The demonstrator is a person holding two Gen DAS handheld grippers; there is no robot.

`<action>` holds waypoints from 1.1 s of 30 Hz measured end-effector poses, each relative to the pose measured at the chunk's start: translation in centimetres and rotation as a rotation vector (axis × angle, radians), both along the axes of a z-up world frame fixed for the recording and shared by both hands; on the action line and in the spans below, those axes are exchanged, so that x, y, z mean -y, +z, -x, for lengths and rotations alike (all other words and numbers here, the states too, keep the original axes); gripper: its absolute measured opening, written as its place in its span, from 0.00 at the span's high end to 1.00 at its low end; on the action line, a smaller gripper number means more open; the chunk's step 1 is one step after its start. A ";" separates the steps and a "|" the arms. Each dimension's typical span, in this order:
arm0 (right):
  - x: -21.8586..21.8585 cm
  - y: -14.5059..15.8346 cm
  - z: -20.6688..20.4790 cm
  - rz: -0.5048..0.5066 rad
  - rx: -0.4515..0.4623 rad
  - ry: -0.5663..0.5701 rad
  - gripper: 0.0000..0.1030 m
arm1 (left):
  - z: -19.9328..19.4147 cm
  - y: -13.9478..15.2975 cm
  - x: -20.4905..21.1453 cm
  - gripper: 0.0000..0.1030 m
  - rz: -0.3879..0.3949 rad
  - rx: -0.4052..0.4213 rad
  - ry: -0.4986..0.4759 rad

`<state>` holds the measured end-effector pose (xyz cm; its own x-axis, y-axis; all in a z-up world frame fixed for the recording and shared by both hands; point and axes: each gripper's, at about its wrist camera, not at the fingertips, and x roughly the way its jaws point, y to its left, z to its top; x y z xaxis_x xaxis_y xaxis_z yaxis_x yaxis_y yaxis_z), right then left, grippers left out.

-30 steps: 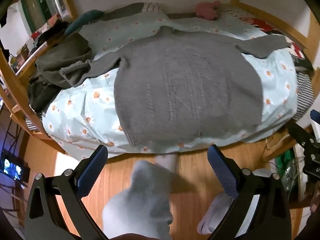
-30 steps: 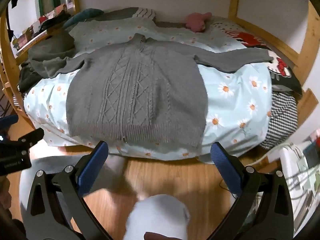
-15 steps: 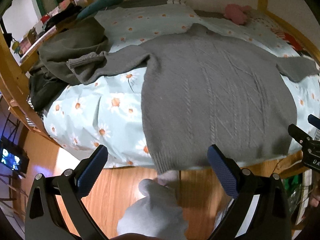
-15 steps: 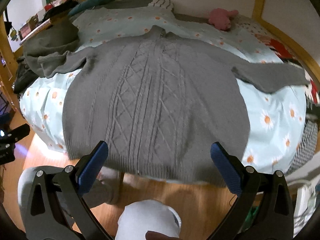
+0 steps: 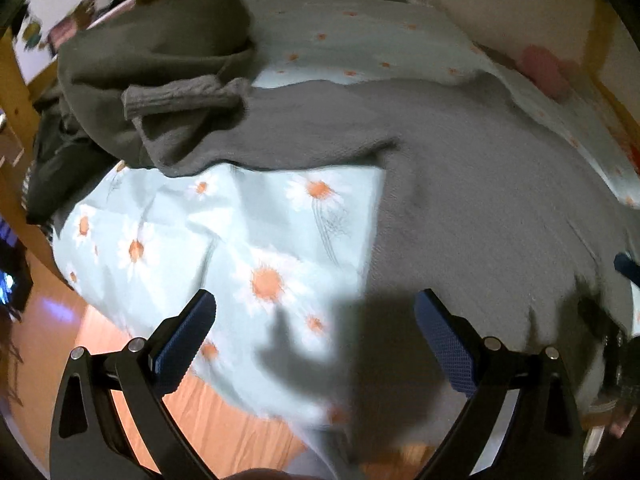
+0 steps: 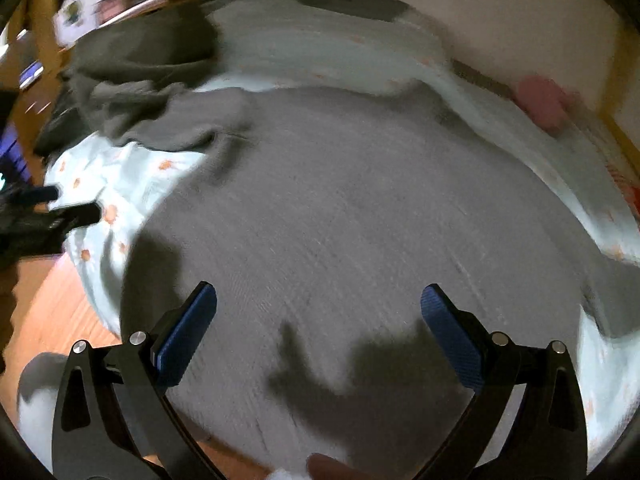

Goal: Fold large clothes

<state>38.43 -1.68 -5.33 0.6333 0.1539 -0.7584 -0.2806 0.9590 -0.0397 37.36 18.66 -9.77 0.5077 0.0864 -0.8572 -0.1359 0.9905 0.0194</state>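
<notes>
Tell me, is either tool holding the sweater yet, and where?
Nothing held. The left tool and right tool are both open above the grey sweater, fingers empty.

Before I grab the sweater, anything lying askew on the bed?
Yes: the gray sweater lies flat, but its sleeve on the left runs up onto the dark olive garment pile, cuff bunched rather than spread on the daisy duvet. Both grippers are open and hold nothing.
</notes>
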 end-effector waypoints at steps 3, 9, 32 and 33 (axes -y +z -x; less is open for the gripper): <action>-5.2 -1.0 -3.0 0.033 0.087 0.168 0.03 | -3.0 -1.3 -4.0 0.05 0.070 0.021 0.057; -15.8 -2.2 -8.1 0.289 0.292 0.416 0.03 | -7.5 -3.1 -9.8 0.05 0.132 0.003 0.123; -17.9 -0.2 -12.9 0.030 0.194 0.422 0.88 | -6.9 -5.9 -18.7 0.06 0.756 0.173 0.173; -17.2 0.3 -12.6 0.000 0.196 0.420 0.88 | -7.0 -6.0 -18.8 0.06 0.782 0.170 0.169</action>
